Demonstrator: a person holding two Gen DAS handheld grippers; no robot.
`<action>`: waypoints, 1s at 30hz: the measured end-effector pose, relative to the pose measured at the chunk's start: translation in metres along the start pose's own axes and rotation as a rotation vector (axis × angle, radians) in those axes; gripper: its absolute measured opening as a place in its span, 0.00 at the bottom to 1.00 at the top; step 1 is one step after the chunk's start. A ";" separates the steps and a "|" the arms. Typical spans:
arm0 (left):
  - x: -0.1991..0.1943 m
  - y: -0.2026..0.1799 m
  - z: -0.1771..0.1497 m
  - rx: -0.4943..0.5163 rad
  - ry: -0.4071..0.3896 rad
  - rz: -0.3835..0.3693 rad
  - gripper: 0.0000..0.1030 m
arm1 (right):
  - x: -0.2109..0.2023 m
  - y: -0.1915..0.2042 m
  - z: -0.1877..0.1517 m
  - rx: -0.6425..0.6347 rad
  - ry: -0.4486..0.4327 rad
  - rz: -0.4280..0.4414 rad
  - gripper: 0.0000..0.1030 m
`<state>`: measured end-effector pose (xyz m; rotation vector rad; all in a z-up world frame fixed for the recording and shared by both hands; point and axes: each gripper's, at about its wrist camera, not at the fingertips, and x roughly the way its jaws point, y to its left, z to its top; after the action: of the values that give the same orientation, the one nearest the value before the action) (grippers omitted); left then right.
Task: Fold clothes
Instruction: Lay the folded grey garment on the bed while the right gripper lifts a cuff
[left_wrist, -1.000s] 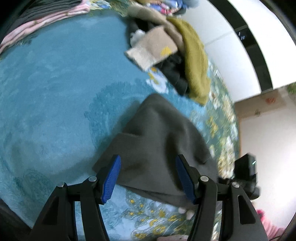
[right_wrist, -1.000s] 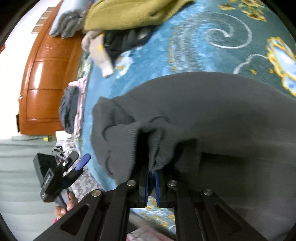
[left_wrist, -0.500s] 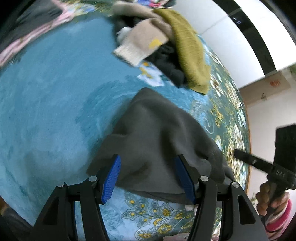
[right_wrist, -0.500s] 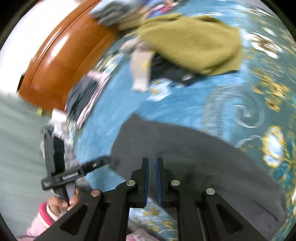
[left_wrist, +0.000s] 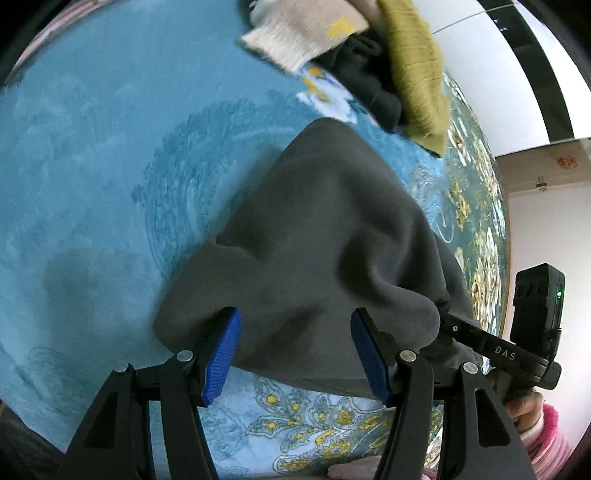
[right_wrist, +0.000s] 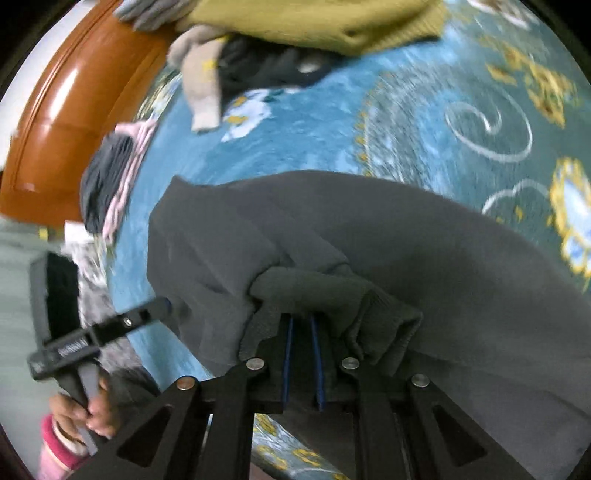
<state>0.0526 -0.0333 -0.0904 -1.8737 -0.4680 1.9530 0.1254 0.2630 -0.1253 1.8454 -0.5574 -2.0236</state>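
**A:** While your right gripper (right_wrist: 301, 363) was up off the grey sweater (left_wrist: 325, 236) half a second back, with nothing between its pads, it's now down again at the near edge, and the ribbed hem (right_wrist: 332, 295) is bunched right over its fingertips. A second ago it was pinching that same hem. So I'd read this as a re-grip, not a finished fold.

**B:** Is it actually holding cloth now?

**A:** Your jaws there are nearly together, only a narrow slit between the blue pads. The knit drapes over the tips, but I can't see fabric inside the slit, so I can't tell whether you've caught it.

**B:** And my left?

**A:** Your left gripper (left_wrist: 295, 354) has come lower and closer to the sweater's near corner. Its jaws stand well apart, the same width as before, and the corner now lies between the pads (left_wrist: 221, 354). They don't press on it, so it holds nothing.

**B:** Where's the sweater?

**A:** Lying on the teal patterned carpet (left_wrist: 92, 166), partly doubled over, well short of the heap of other clothes (left_wrist: 369, 55) at the far side. You'd need both near corners gripped before folding further.
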 end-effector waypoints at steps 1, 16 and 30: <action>0.000 0.000 0.000 -0.001 0.000 -0.001 0.61 | 0.002 -0.003 0.000 0.013 0.000 0.010 0.12; -0.032 0.019 -0.008 -0.111 -0.089 -0.249 0.61 | -0.137 -0.075 -0.025 0.220 -0.236 -0.027 0.31; -0.055 -0.050 -0.026 0.062 -0.082 -0.252 0.61 | -0.142 -0.226 -0.205 0.887 -0.345 0.276 0.73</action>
<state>0.0830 -0.0183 -0.0194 -1.6146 -0.6285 1.8585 0.3446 0.5177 -0.1333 1.6425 -1.9355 -2.0584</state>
